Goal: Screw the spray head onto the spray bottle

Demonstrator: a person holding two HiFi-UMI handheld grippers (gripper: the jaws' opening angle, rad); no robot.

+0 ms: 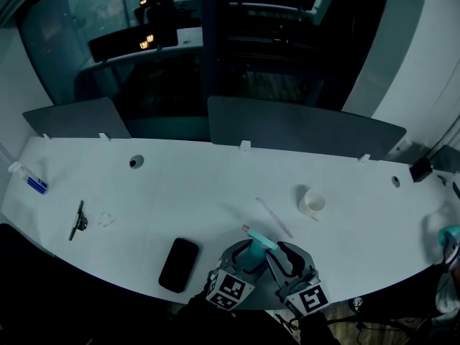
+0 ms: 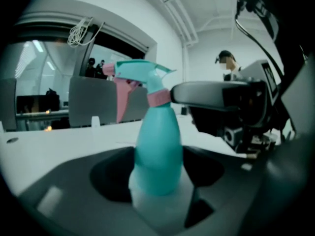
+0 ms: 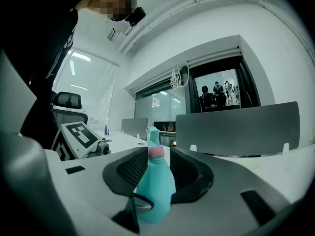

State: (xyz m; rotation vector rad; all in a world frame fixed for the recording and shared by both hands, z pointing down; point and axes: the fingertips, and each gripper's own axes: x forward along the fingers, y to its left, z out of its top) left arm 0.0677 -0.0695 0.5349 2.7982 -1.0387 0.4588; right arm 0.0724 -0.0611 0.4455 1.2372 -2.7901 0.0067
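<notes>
Head view, spray bottle (image 1: 251, 256) at 6 o'clock of the worktop (image 1: 180, 185), between left gripper (image 1: 243, 259) and right gripper (image 1: 282, 257), phone (image 1: 179, 264) at 7 o'clock, left gripper view, jaws clamped on bottle body, spray head (image 2: 140, 75) on top, right gripper view, jaws pinching its pink collar.

teal spray bottle (image 2: 158, 151), pink collar (image 2: 158, 98), black phone (image 1: 179, 264), white table (image 1: 201, 185)

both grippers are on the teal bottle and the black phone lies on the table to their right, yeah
No: the phone lies to their left, as the head view shows. The left gripper and right gripper are indeed on the bottle.
</notes>
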